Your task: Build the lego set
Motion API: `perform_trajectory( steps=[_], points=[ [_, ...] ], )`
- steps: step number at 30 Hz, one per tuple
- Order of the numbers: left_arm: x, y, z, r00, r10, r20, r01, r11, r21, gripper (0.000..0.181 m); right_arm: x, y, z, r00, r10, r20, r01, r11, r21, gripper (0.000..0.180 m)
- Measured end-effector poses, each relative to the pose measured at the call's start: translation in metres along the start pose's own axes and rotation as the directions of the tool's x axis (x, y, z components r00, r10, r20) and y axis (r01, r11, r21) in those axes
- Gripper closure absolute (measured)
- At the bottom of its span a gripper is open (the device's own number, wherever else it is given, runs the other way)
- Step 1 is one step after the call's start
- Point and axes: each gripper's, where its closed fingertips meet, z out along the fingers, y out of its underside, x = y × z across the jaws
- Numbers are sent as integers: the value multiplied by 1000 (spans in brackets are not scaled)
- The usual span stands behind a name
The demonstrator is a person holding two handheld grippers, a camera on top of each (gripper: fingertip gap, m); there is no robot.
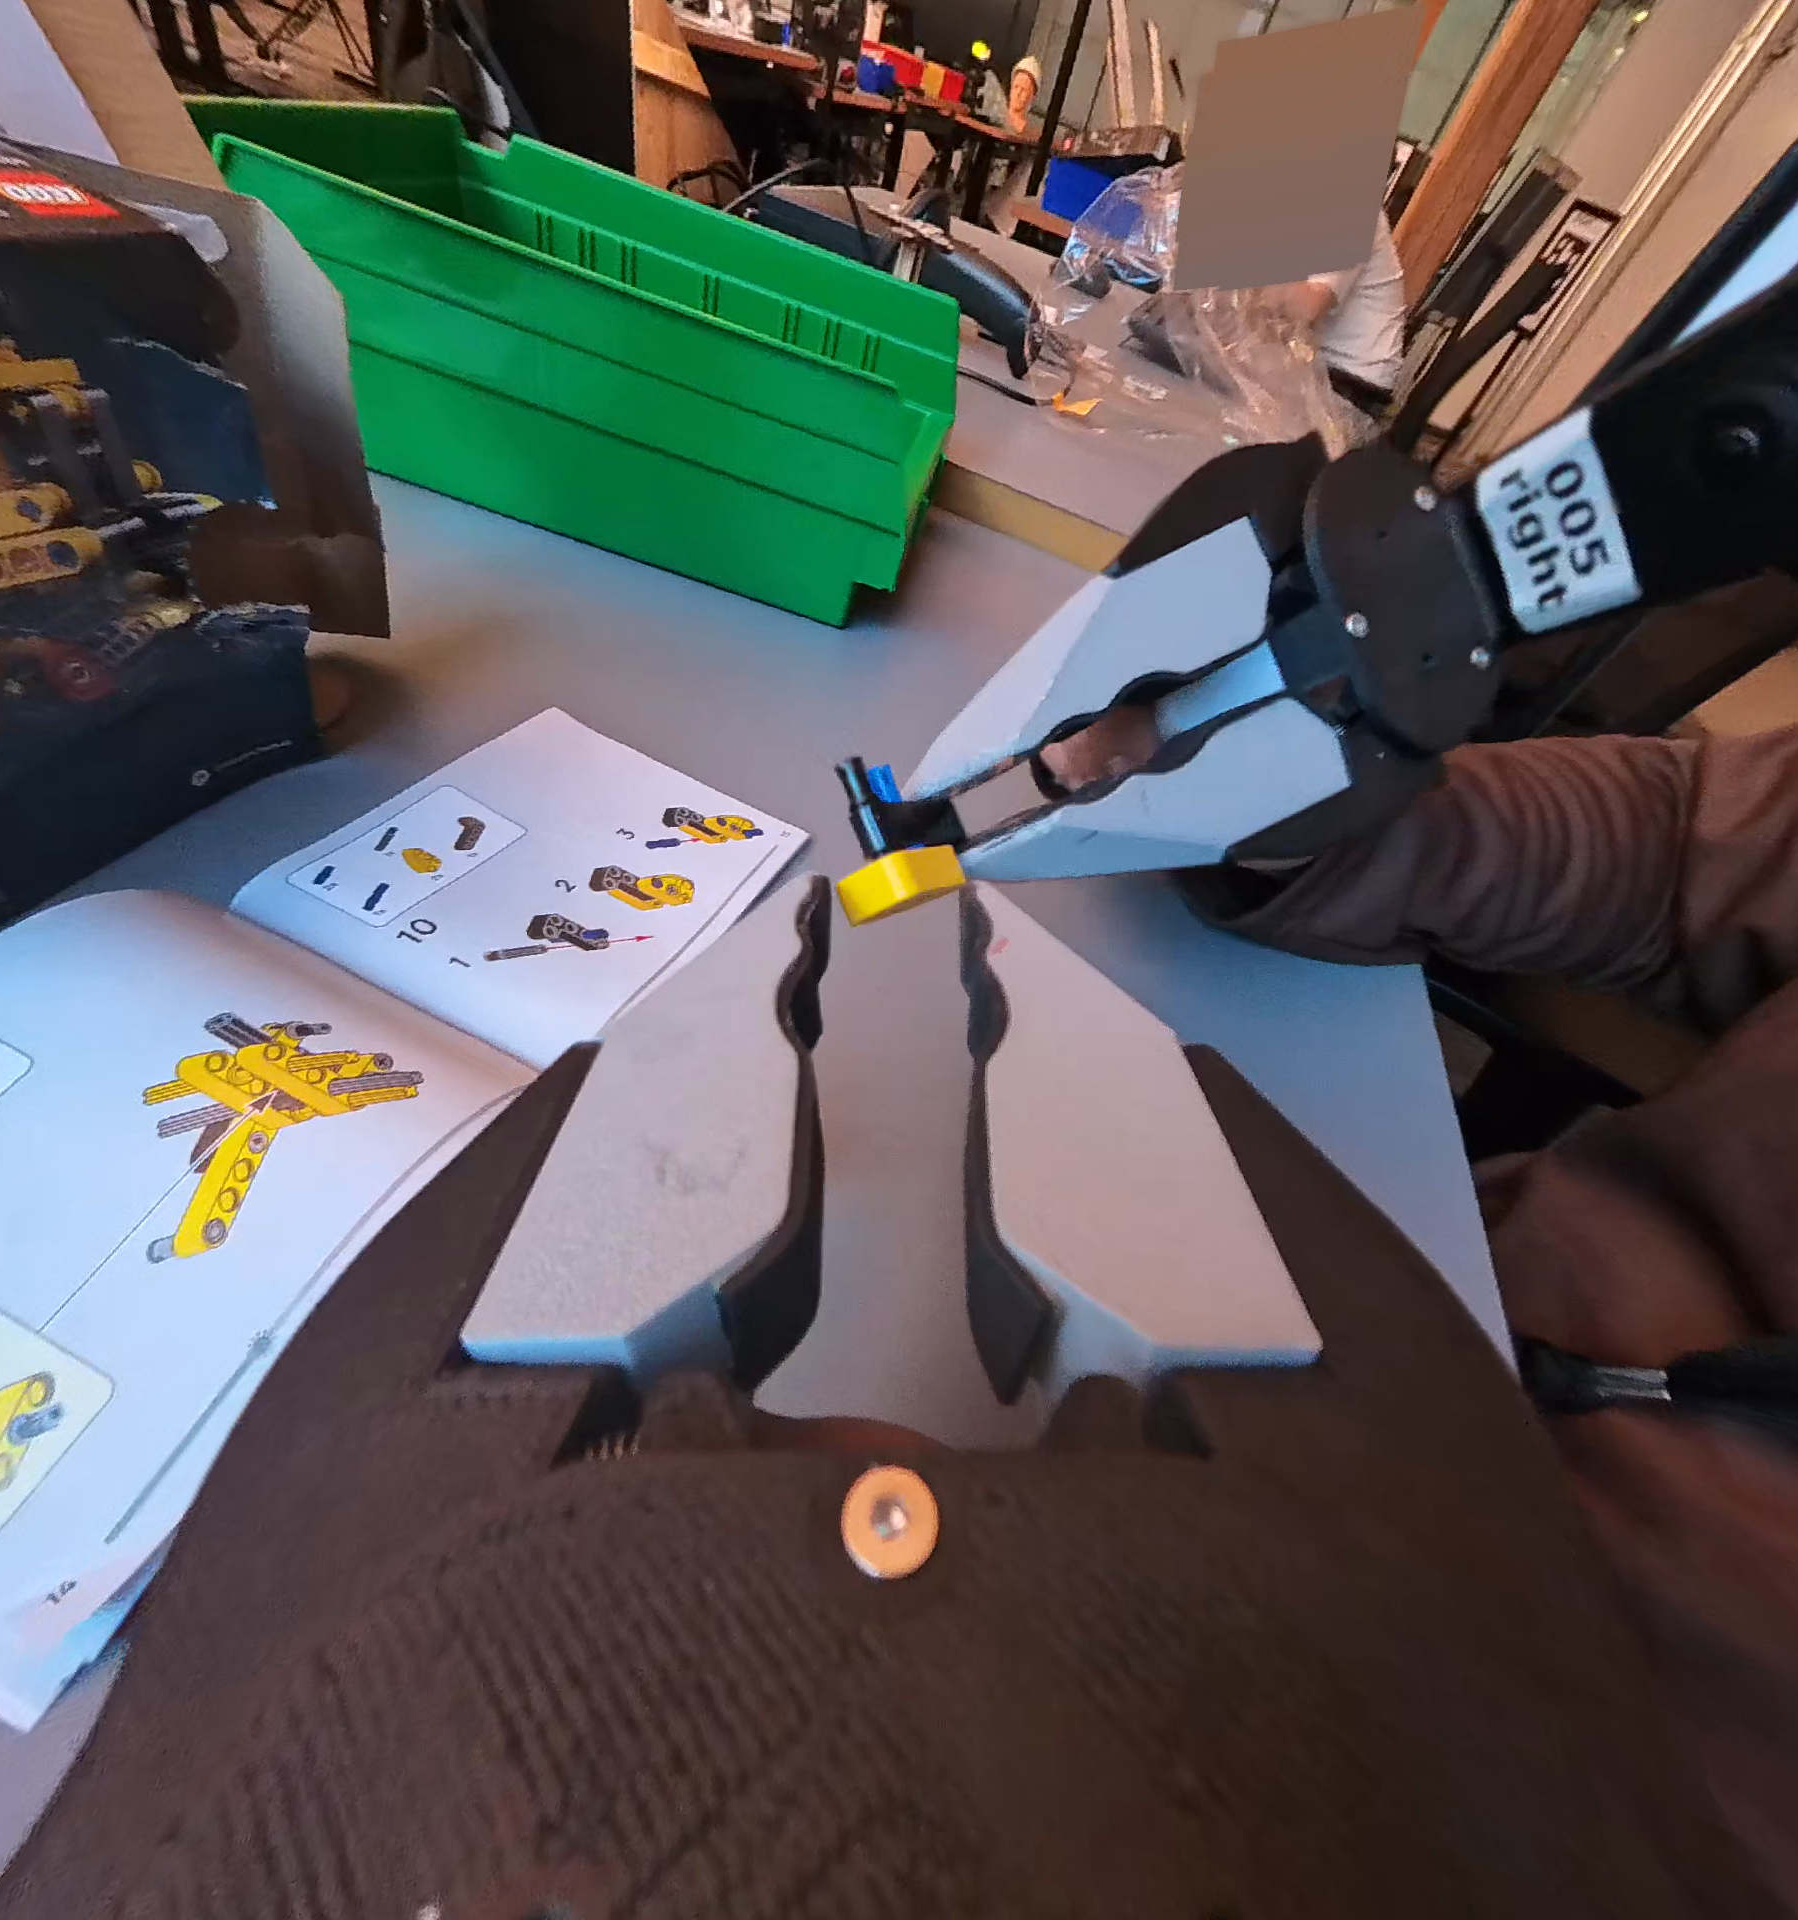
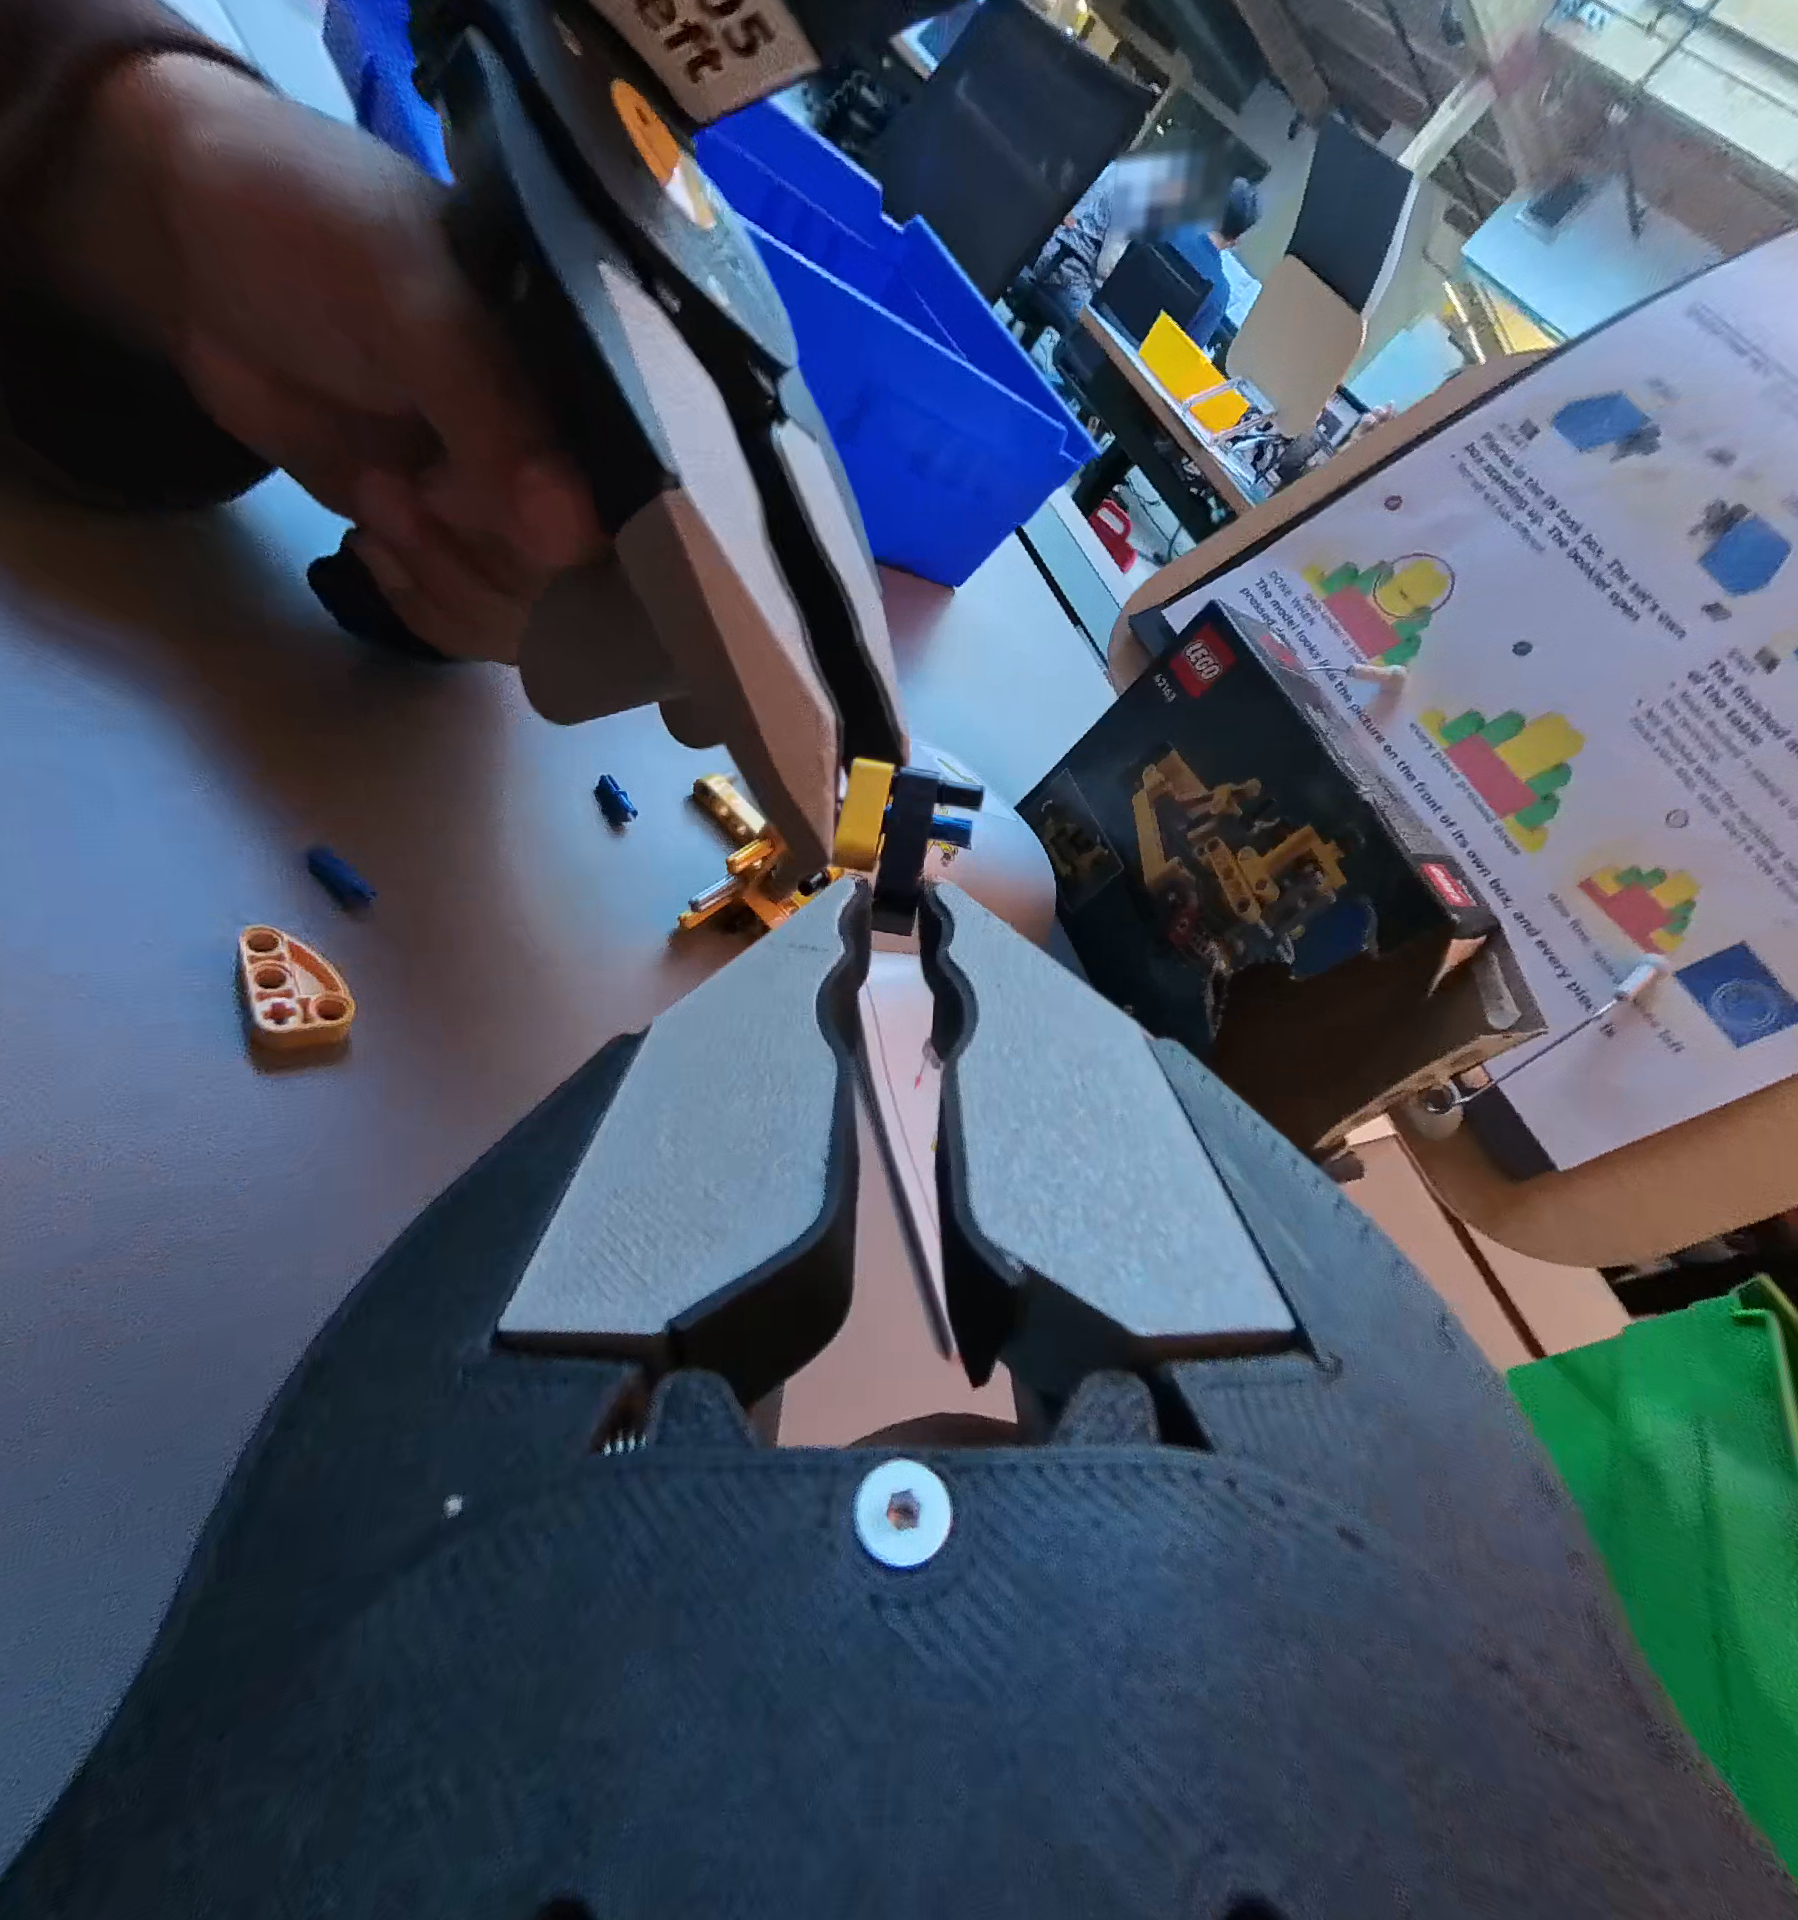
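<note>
the grey table [image 1: 604, 665] carries everything, with a green bin [image 1: 625, 343] at its far side in the left wrist view and a blue bin [image 2: 905, 343] behind the left gripper in the right wrist view. the dark lego box [image 1: 116, 447] stands upright at the left, and the open instruction booklet [image 1: 282, 997] lies flat in front of it. an instruction sheet [image 2: 1601, 665] is propped on a board behind the box in the right wrist view.

the right gripper [image 1: 952, 831] has its jaws closed on a small black piece [image 2: 900, 842] with a blue pin [image 2: 952, 828] and a black pin [image 2: 962, 795] sticking out of it, held above the table over the booklet's edge. the left gripper [image 1: 895, 920] has its jaws parted, tips either side of a yellow piece [image 1: 900, 881] that sits against the black piece; whether they touch it i cannot tell.

on the table lie a partly built yellow assembly [image 2: 744, 868], a loose tan curved piece [image 2: 292, 987] and two loose blue pins [image 2: 339, 876] [image 2: 614, 798].
</note>
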Motion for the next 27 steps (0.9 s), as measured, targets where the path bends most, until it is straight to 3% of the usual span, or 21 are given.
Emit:
perform_trajectory(
  steps=[1,6,8,12,19,24,27],
  points=[
    [0,0,0,1000,-7,-7,7,1000,1,160,0,1,1,1000,-15,-7,15,1000,-7,174],
    [8,-6,-2,993,-83,-90,86,996,34,157,2,4,1,1000,-19,-16,19,1000,-22,175],
    [8,-9,-4,987,-114,-117,120,992,47,166,2,2,0,1000,-21,-14,21,1000,-10,175],
    [7,-6,-4,992,-78,-99,81,996,33,166,0,4,1,1000,-23,-7,23,999,-22,175],
    [2,-5,-3,978,204,43,-205,979,18,166,2,15,5,994,103,36,-101,993,-56,172],
    [4,-11,-5,876,454,161,-460,888,5,166,2,20,4,962,253,101,-247,967,-65,169],
    [7,-7,-3,830,533,164,-536,844,-27,166,-6,12,1,883,402,244,-405,914,-40,167]
  ],
)
